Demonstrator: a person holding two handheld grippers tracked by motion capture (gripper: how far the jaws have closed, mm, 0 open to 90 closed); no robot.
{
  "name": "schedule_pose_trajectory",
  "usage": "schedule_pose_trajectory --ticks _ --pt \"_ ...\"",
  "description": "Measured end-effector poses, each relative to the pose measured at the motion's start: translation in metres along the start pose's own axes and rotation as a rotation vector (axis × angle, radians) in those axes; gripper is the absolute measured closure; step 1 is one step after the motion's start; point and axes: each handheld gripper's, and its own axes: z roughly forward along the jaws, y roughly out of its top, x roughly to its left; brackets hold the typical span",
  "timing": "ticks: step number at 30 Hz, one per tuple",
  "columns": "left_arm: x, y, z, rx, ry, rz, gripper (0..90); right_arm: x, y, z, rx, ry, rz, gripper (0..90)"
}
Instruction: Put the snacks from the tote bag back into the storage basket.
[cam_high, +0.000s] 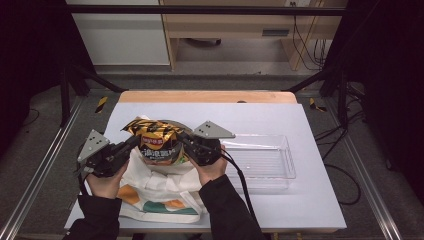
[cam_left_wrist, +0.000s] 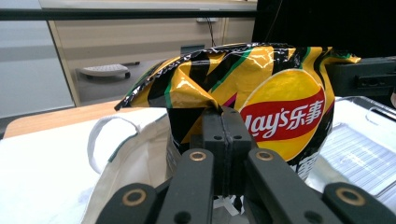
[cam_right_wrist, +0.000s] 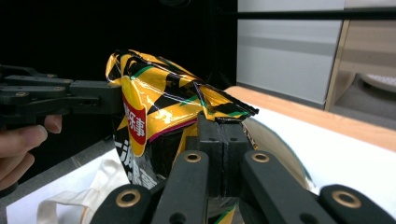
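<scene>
On the white table (cam_high: 300, 200), high view: a yellow-and-black chip bag (cam_high: 157, 142) stands upright above a cream tote bag (cam_high: 160, 192) with orange and green patches. Left gripper (cam_high: 134, 142) comes at the chip bag from its left side, right gripper (cam_high: 182, 140) from its right; each pinches an edge of the packet. A hand (cam_high: 106, 184) in a dark sleeve sits behind each gripper. Clear plastic tray (cam_high: 265, 160) lies just beside the right gripper, on the table's right half. Wooden strip along the far table edge.

Left gripper view: both black jaws pressed together, a fold of the chip bag (cam_left_wrist: 261, 93) clamped at their tips. Red logo on the packet faces the camera. Tote bag (cam_left_wrist: 126, 154) with its handle loop sits below and to the left. Tray (cam_left_wrist: 359, 154) at the right. Right gripper (cam_left_wrist: 362, 77) is at the bag's far edge.

Right gripper view: jaws clenched on the chip bag (cam_right_wrist: 163, 102) near a crumpled corner. Left gripper (cam_right_wrist: 112, 100) holds the opposite edge, fingers (cam_right_wrist: 23, 137) behind it. Tote bag handle (cam_right_wrist: 65, 200) lies low at left.
</scene>
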Motion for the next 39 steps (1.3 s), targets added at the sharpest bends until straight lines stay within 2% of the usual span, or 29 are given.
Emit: schedule_pose_trajectory --ticks 11,22,30,35,39 --pt "-0.017 0.018 -0.011 -0.048 -0.002 0.004 90.0 0.002 0.023 -0.017 -0.031 0.006 -0.022 90.0" --pt "-0.032 0.036 -0.015 -0.076 -0.018 0.015 90.0 0.000 0.041 -0.039 -0.060 0.006 -0.042 90.0" --pt "-0.046 0.057 -0.013 -0.090 -0.015 0.042 90.0 -0.004 0.059 -0.054 -0.086 -0.002 -0.051 90.0" --pt "-0.055 0.069 -0.007 -0.097 -0.024 0.049 90.0 -0.008 0.067 -0.066 -0.099 -0.024 -0.064 90.0" --pt "-0.064 0.075 0.000 -0.098 -0.034 0.054 90.0 -0.013 0.071 -0.076 -0.107 -0.038 -0.056 90.0"
